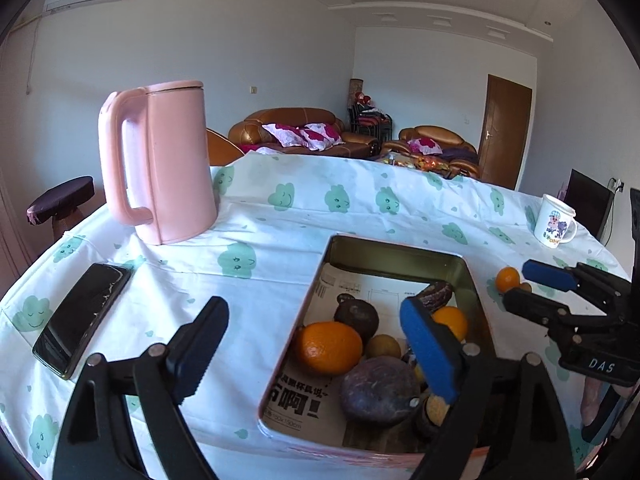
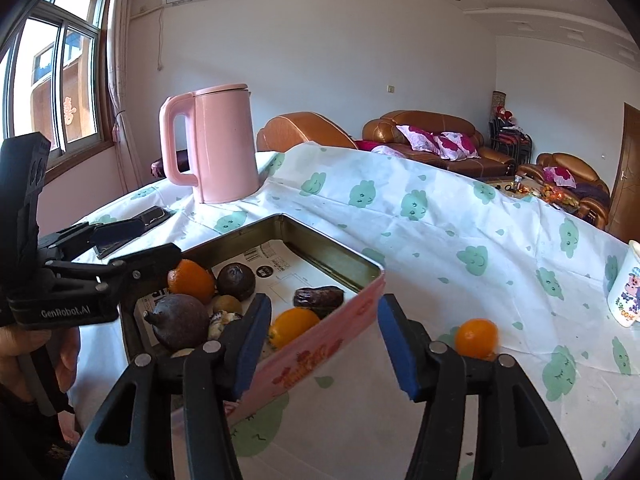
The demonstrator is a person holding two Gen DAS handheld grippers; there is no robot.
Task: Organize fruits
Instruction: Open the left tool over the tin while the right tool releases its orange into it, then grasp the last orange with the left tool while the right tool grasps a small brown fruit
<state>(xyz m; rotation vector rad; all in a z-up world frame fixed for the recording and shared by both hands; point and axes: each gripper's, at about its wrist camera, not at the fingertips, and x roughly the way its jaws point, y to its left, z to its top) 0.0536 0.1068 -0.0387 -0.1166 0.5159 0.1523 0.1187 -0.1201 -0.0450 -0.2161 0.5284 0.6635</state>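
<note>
The left claw (image 1: 316, 352) hangs over the near end of the tin (image 1: 404, 246), its jaws spread wide with nothing gripped; one finger stands outside the tin's left wall, over the cloth, and the blue-padded one stands over the fruit inside. The right claw (image 2: 320, 344) is also released, its jaws straddling the tin's pink outer wall (image 2: 320, 354) without pressing on it: one pad over the inside, the other over the tabletop (image 2: 440, 240) outside.

Inside the tin, on a printed paper lining, the fruit is heaped at the near end: a large dark purple fruit (image 1: 378, 390) closest, an orange (image 1: 328, 346) beside it, a small yellowish-brown fruit (image 1: 383, 346) between them, a dark brown round fruit (image 1: 356, 316) just behind, a smaller orange (image 1: 452, 320) by the right wall and a dark date-like piece (image 1: 436, 294) beyond it. The far half of the tin holds only the paper.

Outside the tin, a small tangerine (image 2: 476, 338) lies on the cloud-print cloth, near the right claw's outer finger. A black phone (image 1: 82, 318) lies flat to the left. Farther back stands a pink kettle (image 1: 160, 160), upright with its handle turned left, and at the far right a white cartoon mug (image 1: 554, 220). Beyond the tabletop are brown sofas (image 1: 296, 130) with pink-flowered cushions.
</note>
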